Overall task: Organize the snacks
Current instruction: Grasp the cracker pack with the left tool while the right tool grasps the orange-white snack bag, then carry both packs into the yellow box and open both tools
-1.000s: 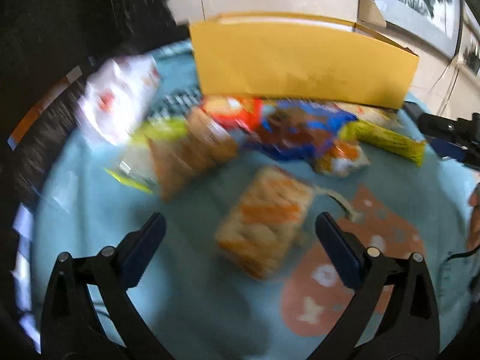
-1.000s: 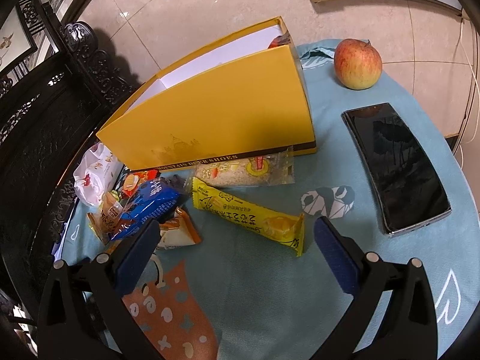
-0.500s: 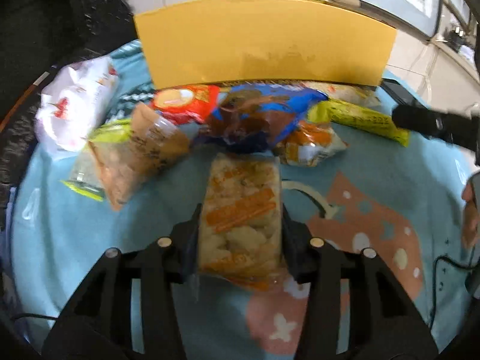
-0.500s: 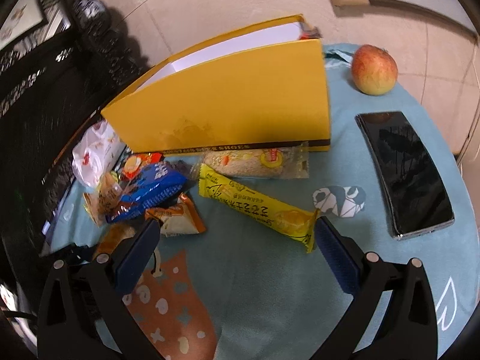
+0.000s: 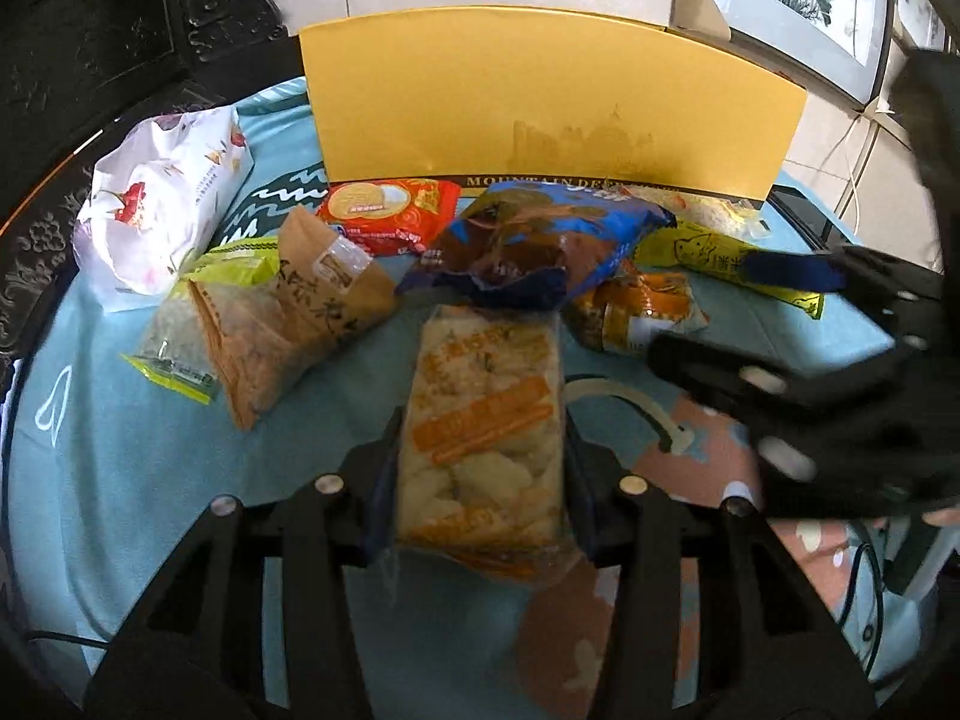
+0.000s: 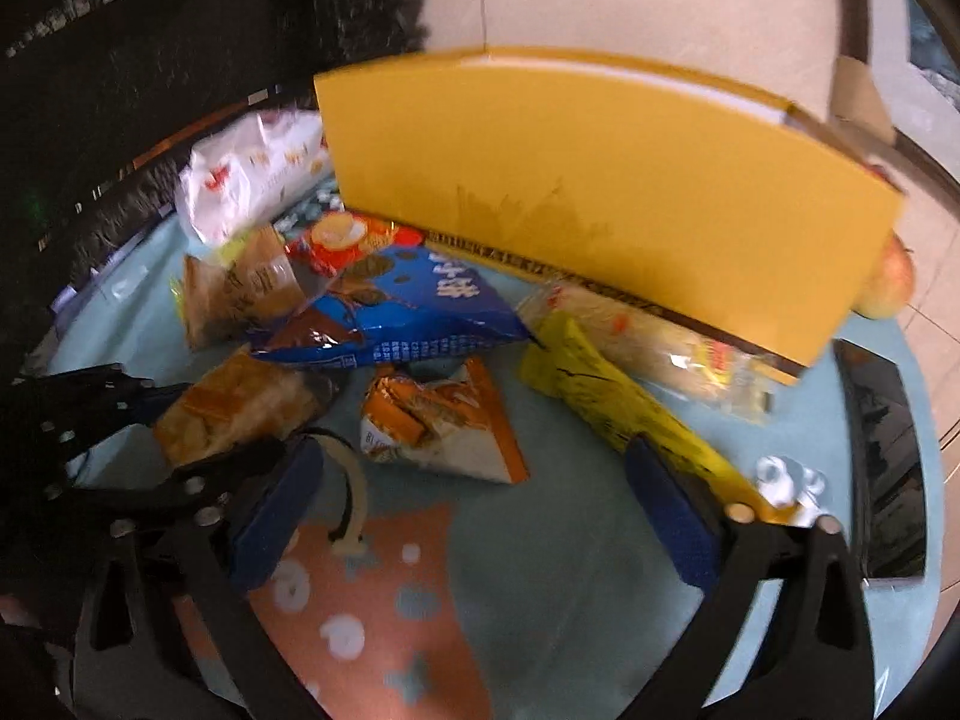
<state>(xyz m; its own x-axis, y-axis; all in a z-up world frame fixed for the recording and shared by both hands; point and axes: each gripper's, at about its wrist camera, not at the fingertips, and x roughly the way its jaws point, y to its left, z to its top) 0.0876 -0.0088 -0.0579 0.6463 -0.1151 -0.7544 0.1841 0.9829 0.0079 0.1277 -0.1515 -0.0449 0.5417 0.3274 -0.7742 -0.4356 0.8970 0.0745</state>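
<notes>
Left gripper (image 5: 480, 474): pinching the rice-cracker pack (image 5: 483, 426) by its long sides, low over the tablecloth (image 5: 120, 450).
Right gripper (image 6: 474, 510): jaws just closing, nothing between; orange pack (image 6: 438, 426) ahead.
Destination: yellow box (image 5: 540, 102), behind the snacks.
Handling: lift level; clear the blue bag (image 5: 540, 240).

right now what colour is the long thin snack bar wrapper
Yellow with dark print, clearest in the right wrist view.

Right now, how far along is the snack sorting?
Barely begun: nothing visibly sits in the yellow box. The left gripper is shut on the rice cracker pack; the right gripper, jaws closing, is empty near the orange triangular pack. The other snacks lie loose.
</notes>
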